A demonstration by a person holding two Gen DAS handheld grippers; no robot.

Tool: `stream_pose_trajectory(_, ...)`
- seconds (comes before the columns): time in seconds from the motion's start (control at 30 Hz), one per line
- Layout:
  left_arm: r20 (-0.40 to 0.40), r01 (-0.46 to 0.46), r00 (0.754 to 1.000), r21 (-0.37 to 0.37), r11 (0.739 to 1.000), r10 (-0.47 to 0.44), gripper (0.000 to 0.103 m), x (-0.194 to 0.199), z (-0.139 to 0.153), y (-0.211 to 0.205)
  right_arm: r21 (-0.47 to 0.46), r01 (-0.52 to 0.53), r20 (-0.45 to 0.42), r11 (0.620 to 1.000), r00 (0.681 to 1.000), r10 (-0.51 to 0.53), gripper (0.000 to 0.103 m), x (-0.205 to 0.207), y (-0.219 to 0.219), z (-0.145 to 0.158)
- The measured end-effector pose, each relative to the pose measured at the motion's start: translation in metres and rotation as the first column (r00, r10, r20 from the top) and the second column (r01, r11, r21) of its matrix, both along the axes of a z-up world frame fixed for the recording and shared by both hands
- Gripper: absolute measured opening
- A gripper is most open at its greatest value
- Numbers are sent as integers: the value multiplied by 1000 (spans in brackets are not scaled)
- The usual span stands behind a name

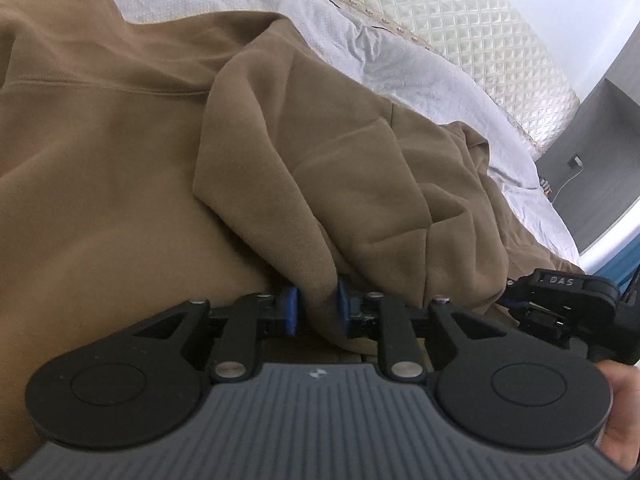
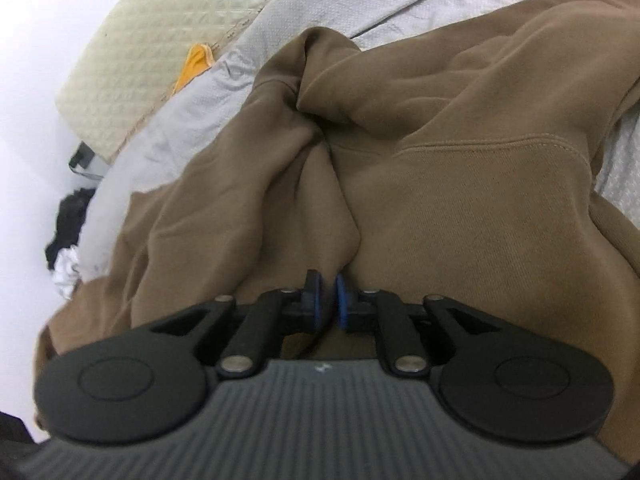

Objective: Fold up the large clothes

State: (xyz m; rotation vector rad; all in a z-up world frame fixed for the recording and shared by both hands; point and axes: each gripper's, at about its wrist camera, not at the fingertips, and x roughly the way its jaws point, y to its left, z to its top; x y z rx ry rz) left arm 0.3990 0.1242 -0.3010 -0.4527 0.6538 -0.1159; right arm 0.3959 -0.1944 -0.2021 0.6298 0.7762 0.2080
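Note:
A large brown sweatshirt (image 1: 100, 168) lies spread over a bed. In the left wrist view my left gripper (image 1: 316, 310) is shut on a thick fold of it, which rises from between the blue pads (image 1: 290, 308) and drapes up and right. My right gripper (image 1: 560, 300) shows at the right edge of that view, close beside the left. In the right wrist view my right gripper (image 2: 327, 304) is shut on a fold of the same sweatshirt (image 2: 460, 208), and a bunched ridge of cloth runs away from the pads (image 2: 341, 300).
The bed has a pale grey sheet (image 1: 400, 60) and a cream quilted mattress edge (image 1: 480, 40). A yellow cloth (image 2: 194, 68) lies near the mattress edge. A grey cabinet (image 1: 592, 152) with a white cable stands beyond the bed. Dark and white clothes (image 2: 68, 232) lie on the floor.

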Motion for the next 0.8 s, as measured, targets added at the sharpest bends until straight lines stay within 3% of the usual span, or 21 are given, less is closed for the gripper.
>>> stream_pose_trajectory(0.03,4,0,1000,5,1000,0,30,-2,2,1,11,8,-3,1000,1000,-8,21,-1,-2,3)
stream_pose_trajectory(0.1,16,-4,1000,15,1000,4,50,-5,8,2,-4,22,2,1000,1000,-22,45,-2,-6,13)
stream_pose_trajectory(0.17,35,-12,999,9,1000,12,53,-9,17,5,-13,23,31,1000,999,-23,59,-7,-7,23)
stream_pose_trajectory(0.3,87,-35,996,15,999,33,53,-25,33,6,-71,-44,149,996,987,55,59,-18,10,53)
stream_pose_trajectory(0.47,135,-79,988,12,997,77,53,-40,46,12,-181,-151,263,972,945,196,58,-29,50,78)
stream_pose_trajectory(0.67,220,-146,967,57,988,131,54,-59,47,20,-270,-225,203,936,937,283,54,-26,75,55)
stream_pose_trajectory(0.8,188,-100,978,66,993,86,54,-37,38,14,-299,-258,152,919,938,312,54,-22,84,34)
